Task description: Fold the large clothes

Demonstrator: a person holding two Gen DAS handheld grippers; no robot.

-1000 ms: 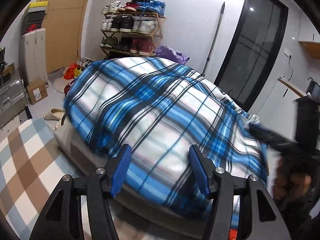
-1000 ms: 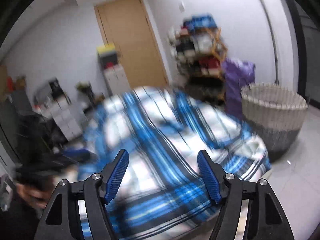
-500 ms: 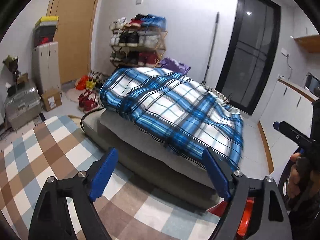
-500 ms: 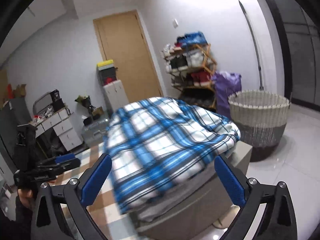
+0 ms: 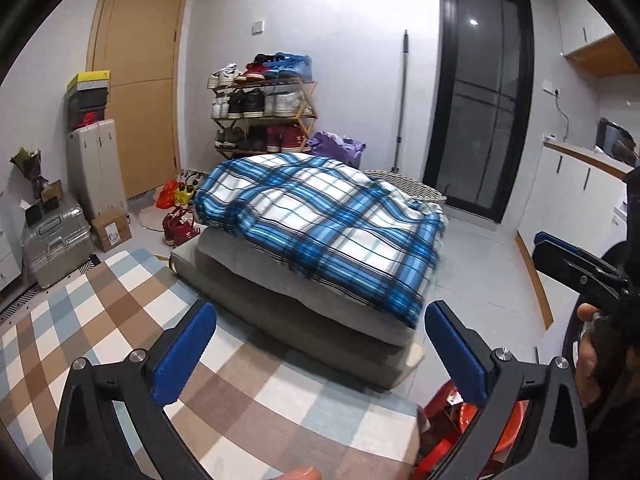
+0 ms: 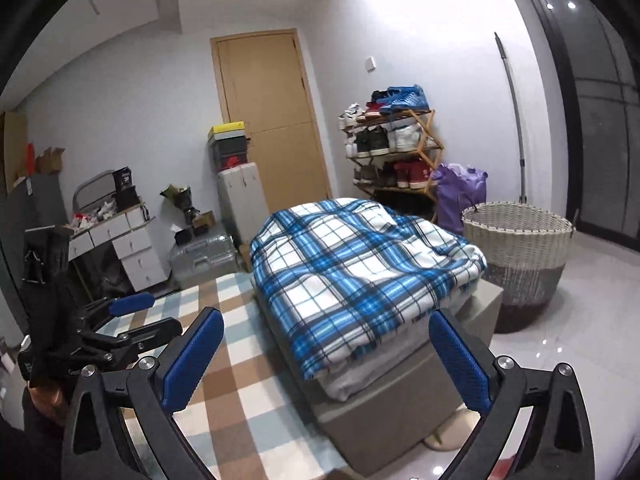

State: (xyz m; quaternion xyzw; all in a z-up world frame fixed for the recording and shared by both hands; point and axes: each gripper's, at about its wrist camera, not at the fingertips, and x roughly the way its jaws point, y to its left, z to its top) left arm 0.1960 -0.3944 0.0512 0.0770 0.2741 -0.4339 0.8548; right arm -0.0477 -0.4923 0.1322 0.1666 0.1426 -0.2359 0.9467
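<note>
A blue and white plaid blanket (image 5: 332, 224) lies folded over a grey cushion (image 5: 248, 256) on a low grey ottoman (image 6: 400, 400). It also shows in the right wrist view, plaid blanket (image 6: 360, 264), with its edge hanging over the near side. My left gripper (image 5: 320, 316) is drawn back from it above the rug, its jaws opening with nothing between them. My right gripper (image 6: 326, 318) stands wide open and holds nothing, a short way off the ottoman's corner. Neither gripper touches the cloth.
A checked rug (image 5: 100, 312) lies left of the ottoman. A wicker basket (image 6: 520, 256) stands on its far right. A shoe rack (image 5: 264, 116), a purple bag (image 6: 456, 192) and a silver suitcase (image 5: 56, 244) line the walls. A red object (image 5: 452, 440) lies near my left gripper.
Both grippers have pulled back from the blanket, which now looks smaller and farther off. Their jaws have spread from half open to wide. The blanket stays on the cushion.
</note>
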